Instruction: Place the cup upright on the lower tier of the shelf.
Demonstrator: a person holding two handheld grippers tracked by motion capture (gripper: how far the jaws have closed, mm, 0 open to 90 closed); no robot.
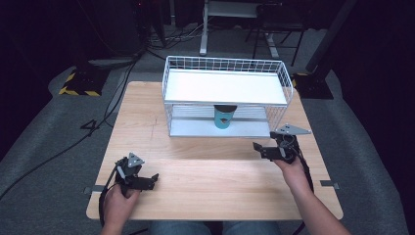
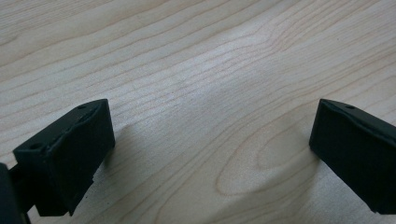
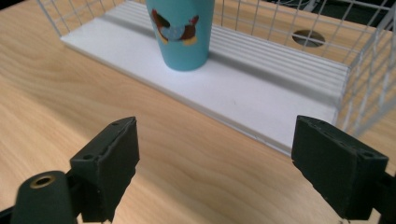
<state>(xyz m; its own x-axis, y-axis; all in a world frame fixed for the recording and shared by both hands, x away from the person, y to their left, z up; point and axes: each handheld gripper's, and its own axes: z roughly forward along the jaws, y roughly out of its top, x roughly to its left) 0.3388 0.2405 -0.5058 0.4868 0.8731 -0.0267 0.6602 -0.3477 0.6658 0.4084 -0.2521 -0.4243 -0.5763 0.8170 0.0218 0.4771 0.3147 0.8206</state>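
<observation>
Black jaws of the right gripper (image 3: 215,163) rise at the bottom of its own view, spread wide with nothing between them, only bare wood of the table (image 3: 56,93) beneath. Beyond them stands the teal cup (image 3: 181,29), upright on the lower shelf of the white wire rack (image 3: 261,100), a bird-like print on its side. It sits about midway along that shelf and near the front edge, which probably keeps it easy to reach from the open front without threading past the wire mesh. In the high view the cup (image 1: 224,117) is tucked under the rack's (image 1: 225,87) upper shelf, so any approach looks as though it must come in low and level rather than from above.

That seems to explain the right gripper's (image 1: 258,146) pose: held just in front of the rack's right front corner, jaws pointing left and slightly toward the cup, well apart from it, with the forearm angled in from the lower right.

Farther from the rack, the left gripper (image 1: 153,179) rests low near the table's front left, its hand wrapped around the handle. In its own view the left gripper (image 2: 212,149) is also fully spread and empty, tilted down at plain wood grain. My guess is that it is simply parked while the right side lines up.
</observation>
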